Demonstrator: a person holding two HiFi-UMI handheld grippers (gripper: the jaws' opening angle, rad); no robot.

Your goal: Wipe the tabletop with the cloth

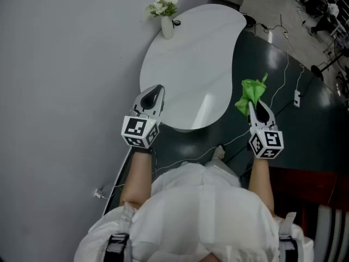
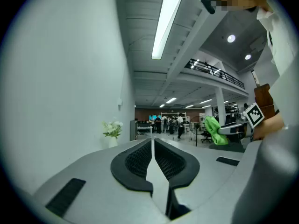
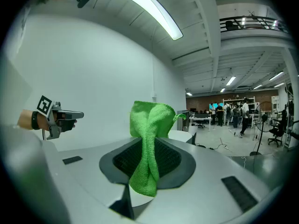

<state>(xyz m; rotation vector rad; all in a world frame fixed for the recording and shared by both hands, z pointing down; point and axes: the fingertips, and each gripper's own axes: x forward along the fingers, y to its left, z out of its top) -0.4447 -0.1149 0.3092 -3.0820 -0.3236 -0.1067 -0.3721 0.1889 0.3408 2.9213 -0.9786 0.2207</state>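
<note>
A plain pale grey wall (image 1: 60,53) runs along the left, and a dark green-black floor (image 1: 305,119) spreads out to the right. Between them stands a glossy white bean-shaped tabletop (image 1: 191,64), its left edge against the wall. A person in a white shirt (image 1: 202,217) stands at the near edge with both forearms stretched forward.

The left gripper (image 1: 154,93), grey with black padded jaws and a marker cube at its back, is held over the near left edge of the table. Its jaws are pressed together with nothing between them.

The right gripper (image 1: 257,107), of the same make, is held off the table's right edge, over the floor. Its jaws are clamped on a bright green microfibre cloth (image 3: 150,129). The cloth is pinched at its middle, with a bunched fold standing up past the jaw tips and a short end hanging behind them. It touches no part of the tabletop.

At the far left corner of the table, close to the wall, stands a small white vase (image 1: 167,28) with white flowers. A tiny dark object (image 1: 176,22) lies just beside it; I cannot tell what it is. Thin white cables (image 1: 285,72) trail across the floor beyond the right edge.
</note>
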